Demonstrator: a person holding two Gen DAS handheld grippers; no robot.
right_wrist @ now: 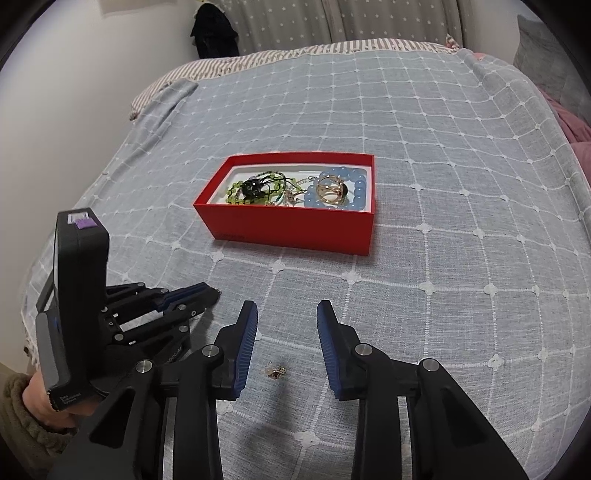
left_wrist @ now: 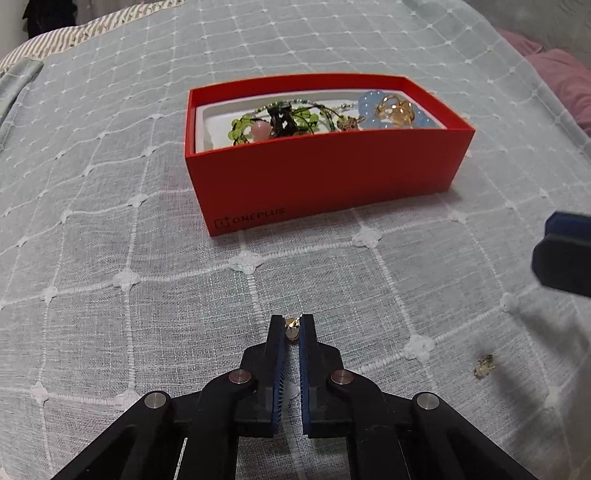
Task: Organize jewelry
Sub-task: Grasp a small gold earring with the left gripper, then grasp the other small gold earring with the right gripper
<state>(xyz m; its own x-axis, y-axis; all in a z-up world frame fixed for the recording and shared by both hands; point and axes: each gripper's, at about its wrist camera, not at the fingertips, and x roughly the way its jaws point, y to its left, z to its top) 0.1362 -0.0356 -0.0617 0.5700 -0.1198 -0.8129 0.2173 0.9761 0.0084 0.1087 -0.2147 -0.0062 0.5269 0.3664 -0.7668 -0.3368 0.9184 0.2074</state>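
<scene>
A red open box sits on the bedspread and holds green beads, a blue bead bracelet and gold rings; it also shows in the right wrist view. My left gripper is shut on a small gold piece, low over the cloth in front of the box. It shows from the side in the right wrist view. My right gripper is open and empty above a second small gold piece, which lies on the cloth.
The bed is covered with a grey-blue checked bedspread. A white wall runs along the left. Pink bedding lies at the right edge. A dark garment hangs at the far end. My right gripper's fingertips show at the right edge.
</scene>
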